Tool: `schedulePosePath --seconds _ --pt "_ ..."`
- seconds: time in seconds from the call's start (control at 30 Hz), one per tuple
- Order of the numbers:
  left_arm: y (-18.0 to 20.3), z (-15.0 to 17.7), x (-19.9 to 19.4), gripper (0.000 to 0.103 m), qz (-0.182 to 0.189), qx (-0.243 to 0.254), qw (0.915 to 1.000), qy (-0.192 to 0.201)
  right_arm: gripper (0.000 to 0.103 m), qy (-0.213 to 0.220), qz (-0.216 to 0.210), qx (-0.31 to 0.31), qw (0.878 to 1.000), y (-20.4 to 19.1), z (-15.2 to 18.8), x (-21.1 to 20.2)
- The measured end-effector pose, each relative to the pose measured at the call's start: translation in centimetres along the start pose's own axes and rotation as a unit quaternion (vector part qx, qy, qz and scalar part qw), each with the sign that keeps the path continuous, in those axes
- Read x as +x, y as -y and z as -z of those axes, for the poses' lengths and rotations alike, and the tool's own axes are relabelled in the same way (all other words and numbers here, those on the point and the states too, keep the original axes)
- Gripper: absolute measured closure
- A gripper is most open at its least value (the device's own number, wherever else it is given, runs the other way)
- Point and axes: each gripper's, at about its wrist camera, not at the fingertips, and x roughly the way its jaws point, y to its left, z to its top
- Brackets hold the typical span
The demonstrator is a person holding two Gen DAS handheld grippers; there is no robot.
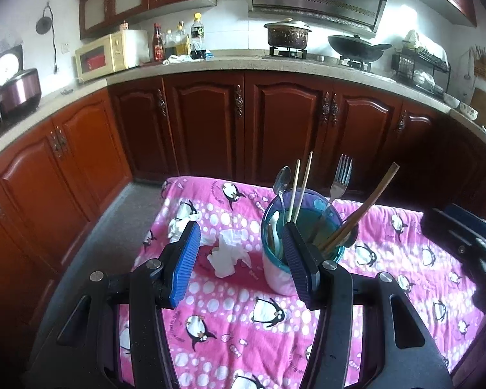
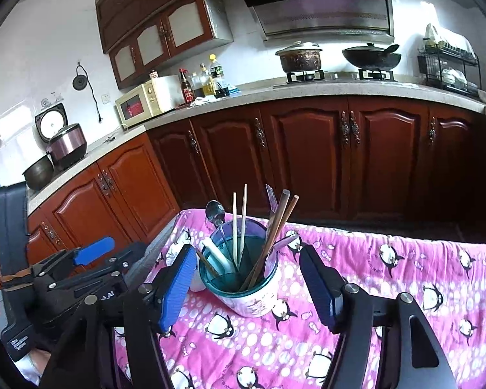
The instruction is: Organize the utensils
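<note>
A white cup with a teal rim (image 1: 277,275) (image 2: 256,301) stands on the pink penguin cloth (image 1: 230,311) (image 2: 388,295). In it stand a metal spoon (image 1: 282,180) (image 2: 214,211), pale chopsticks (image 1: 299,188) (image 2: 239,227), a fork (image 1: 340,175) (image 2: 270,196), brown chopsticks (image 1: 367,206) (image 2: 280,220) and a white spoon (image 2: 215,254). My right gripper (image 2: 248,254) is open, its blue pads either side of the cup and not pressing it. My left gripper (image 1: 241,230) is open and empty just left of the cup. Its right finger overlaps the cup in the left wrist view.
Crumpled tissues (image 1: 228,256) (image 1: 181,223) lie on the cloth left of the cup. Dark wooden cabinets (image 1: 210,123) stand beyond the table's far edge. The counter holds a microwave (image 1: 108,53), bottles, a pot (image 1: 286,34) and a wok (image 1: 356,48). Grey floor (image 1: 113,227) is at left.
</note>
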Motion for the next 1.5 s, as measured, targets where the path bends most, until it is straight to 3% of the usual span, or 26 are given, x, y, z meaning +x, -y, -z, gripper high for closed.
schedulePosePath --seconds 0.3,0.47,0.97,1.5 --pt "-0.5 0.1 -2.4 0.051 -0.015 -0.009 0.9998 0.013 0.035 0.007 0.004 -0.005 1.0 -1.1 0.3 -1.2" --pt "-0.8 0.0 -3.3 0.051 -0.045 -0.009 0.9987 0.019 0.034 0.01 0.006 -0.005 1.0 -1.4 0.2 -1.6" --pt "-0.8 -0.4 -5.4 0.051 -0.019 -0.017 0.9991 0.033 0.033 0.016 0.016 -0.017 1.0 -2.1 -0.1 -2.2" --pt "-0.2 -0.3 -5.2 0.051 -0.024 -0.011 0.999 0.036 0.033 0.013 0.023 -0.017 1.0 -1.9 -0.2 -2.0"
